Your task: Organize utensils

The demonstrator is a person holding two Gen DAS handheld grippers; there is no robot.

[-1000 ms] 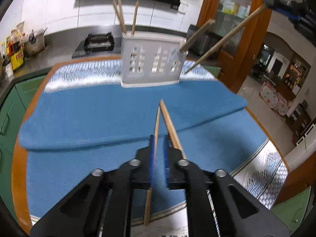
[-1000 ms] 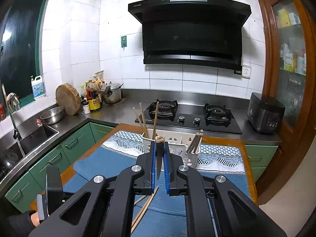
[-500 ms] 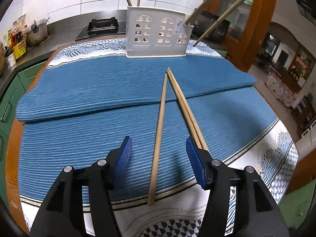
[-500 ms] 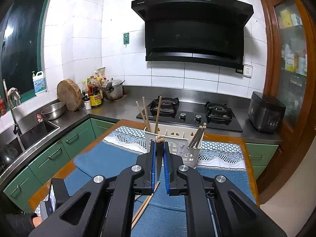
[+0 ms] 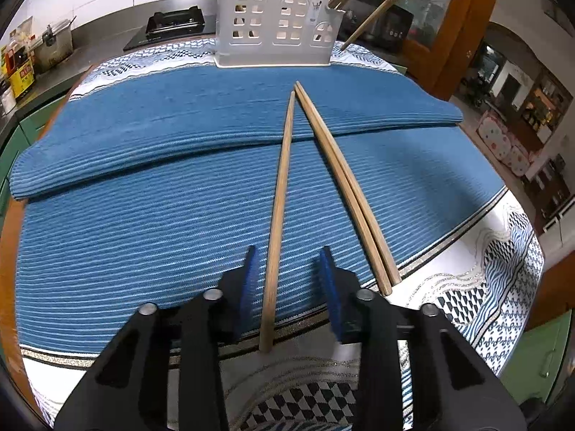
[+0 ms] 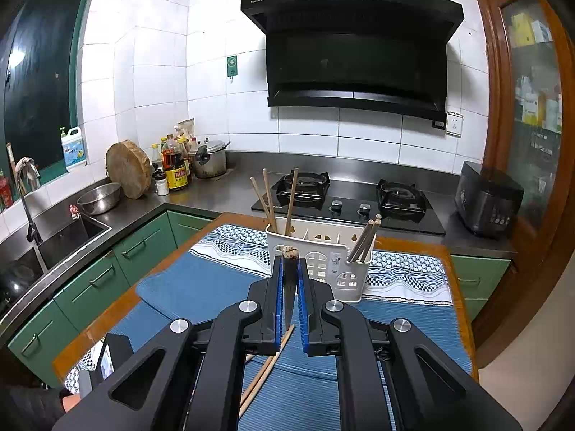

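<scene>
My left gripper [image 5: 289, 280] hangs low over the blue ribbed mat [image 5: 143, 222], jaws apart, straddling the near end of a single wooden chopstick [image 5: 278, 208] without touching it. To take it well, I judge I should centre it between the blue pads, settle until they nearly brush the mat, then close squarely near this thick end so it cannot swivel. Just to its right lies a pair of chopsticks [image 5: 345, 186], side by side and touching, their far tips converging with the single one: three loose on the mat. My right gripper [image 6: 289, 305] is raised, jaws clamped on a dark slim utensil [image 6: 289, 287] seen end-on; I cannot tell what it is. Beyond stands the white utensil caddy [image 6: 323, 269] on the mat's patterned border, holding three chopsticks [image 6: 273, 201] upright in its left compartment and about three more [image 6: 364, 240] leaning in the right.
</scene>
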